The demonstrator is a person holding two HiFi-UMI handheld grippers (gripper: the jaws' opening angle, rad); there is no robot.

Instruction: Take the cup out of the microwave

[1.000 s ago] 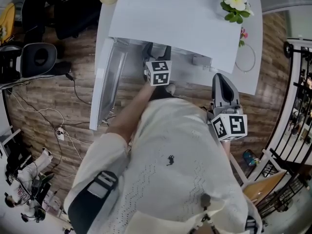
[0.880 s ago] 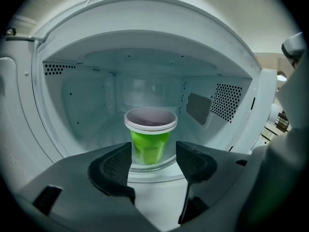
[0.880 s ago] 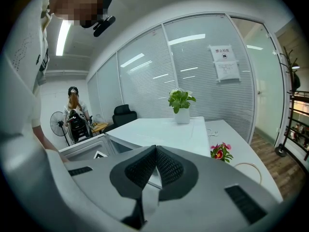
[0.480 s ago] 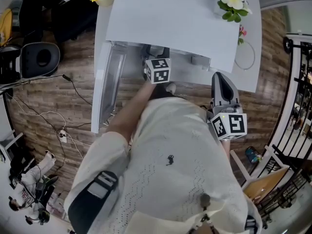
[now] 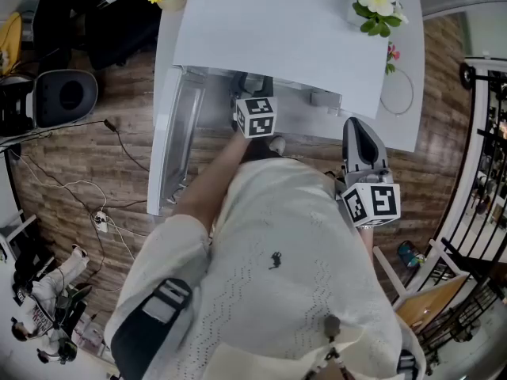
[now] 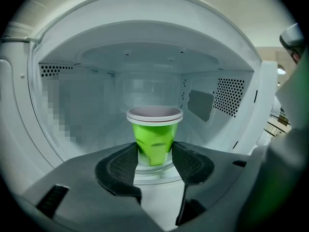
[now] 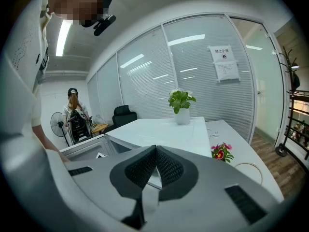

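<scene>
1. Wood flooring [image 5: 79, 165] surrounds a white counter [image 5: 404, 125] that carries the microwave [image 6: 227, 95]. Its door [image 5: 176, 133] hangs open at the left in the head view.
2. Nearest the person, the right tongs [image 7: 155, 151] are outside the oven, pads pressed together with nothing between them.
3. Further in, the left tongs [image 6: 154, 154] reach into the cavity. Their jaws have just been closing, and the two pads sit against the lower sides of the cup [image 6: 154, 137], one on either side, so I read this as a grip.
4. That green, white-rimmed cup stands upright on the glass turntable [image 6: 151, 171], about mid-cavity. The perforated right wall and the back wall are well behind it.
5. The step in hand, as I judge it, is securing the cup. The next move calls for a small lift off the turntable, then a straight pull out through the opening. The cup must stay upright and clear of the door frame, and squeezing too hard could crumple a thin cup.
</scene>
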